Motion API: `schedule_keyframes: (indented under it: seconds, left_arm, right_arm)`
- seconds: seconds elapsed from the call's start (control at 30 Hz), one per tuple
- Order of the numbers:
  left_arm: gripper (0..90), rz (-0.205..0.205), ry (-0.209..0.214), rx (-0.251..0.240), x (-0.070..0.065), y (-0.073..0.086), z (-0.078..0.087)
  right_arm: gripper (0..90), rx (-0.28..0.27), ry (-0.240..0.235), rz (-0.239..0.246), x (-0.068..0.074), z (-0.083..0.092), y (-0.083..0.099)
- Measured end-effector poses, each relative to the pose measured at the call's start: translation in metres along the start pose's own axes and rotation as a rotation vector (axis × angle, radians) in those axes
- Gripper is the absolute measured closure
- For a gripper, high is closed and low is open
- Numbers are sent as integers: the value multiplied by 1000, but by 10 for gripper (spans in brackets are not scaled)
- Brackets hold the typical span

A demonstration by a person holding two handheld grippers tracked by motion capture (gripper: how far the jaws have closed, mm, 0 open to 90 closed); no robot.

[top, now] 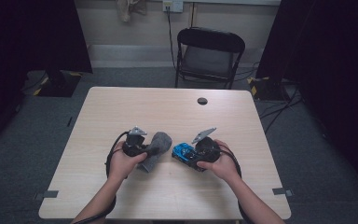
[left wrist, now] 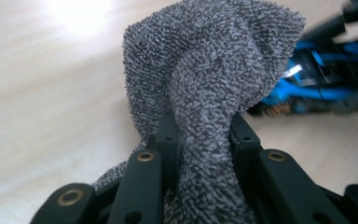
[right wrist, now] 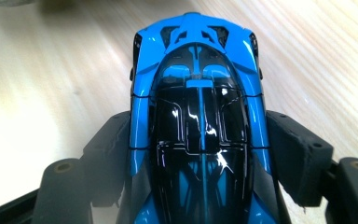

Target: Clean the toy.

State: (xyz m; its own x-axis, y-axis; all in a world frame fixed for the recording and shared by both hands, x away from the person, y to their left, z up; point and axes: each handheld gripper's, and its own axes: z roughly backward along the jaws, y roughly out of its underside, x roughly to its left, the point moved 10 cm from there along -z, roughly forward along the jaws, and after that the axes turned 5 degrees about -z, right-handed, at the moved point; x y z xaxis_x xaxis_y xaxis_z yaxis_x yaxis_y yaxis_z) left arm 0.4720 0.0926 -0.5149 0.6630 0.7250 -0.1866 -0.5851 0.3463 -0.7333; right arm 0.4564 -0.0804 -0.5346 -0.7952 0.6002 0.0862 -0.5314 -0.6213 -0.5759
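A grey terry cloth (top: 155, 148) lies bunched on the wooden table (top: 177, 112). My left gripper (top: 145, 150) is shut on it, and in the left gripper view the cloth (left wrist: 209, 84) rises in a fold between the two black jaws of the gripper (left wrist: 204, 135). To its right, my right gripper (top: 189, 155) is shut on a blue and black toy car (top: 183, 151). In the right gripper view the car (right wrist: 196, 116) lies lengthwise between the pads (right wrist: 294, 149), nose pointing away, with both pads against its sides. The car (left wrist: 326, 70) also appears blurred behind the cloth.
A black folding chair (top: 208, 55) stands beyond the table's far edge. A round cable hole (top: 202, 101) sits near the far middle of the tabletop. Dark curtains and cables flank the table. Tape marks (top: 50, 194) sit at the near corners.
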Motion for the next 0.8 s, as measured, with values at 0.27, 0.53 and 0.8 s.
schedule_keyframes:
  seconds: [0.27,0.53,0.8]
  left_arm:
    - [714,17,-31,6,11,-37,-8]
    - [716,-12,29,71,-3,-33,-23]
    - [719,-38,75,85,-14,-30,-17]
  right_arm:
    - [286,-48,-19,48,15,16,-19]
    - [286,-79,-20,61,19,21,-29]
    - [286,-88,7,47,12,22,-29]
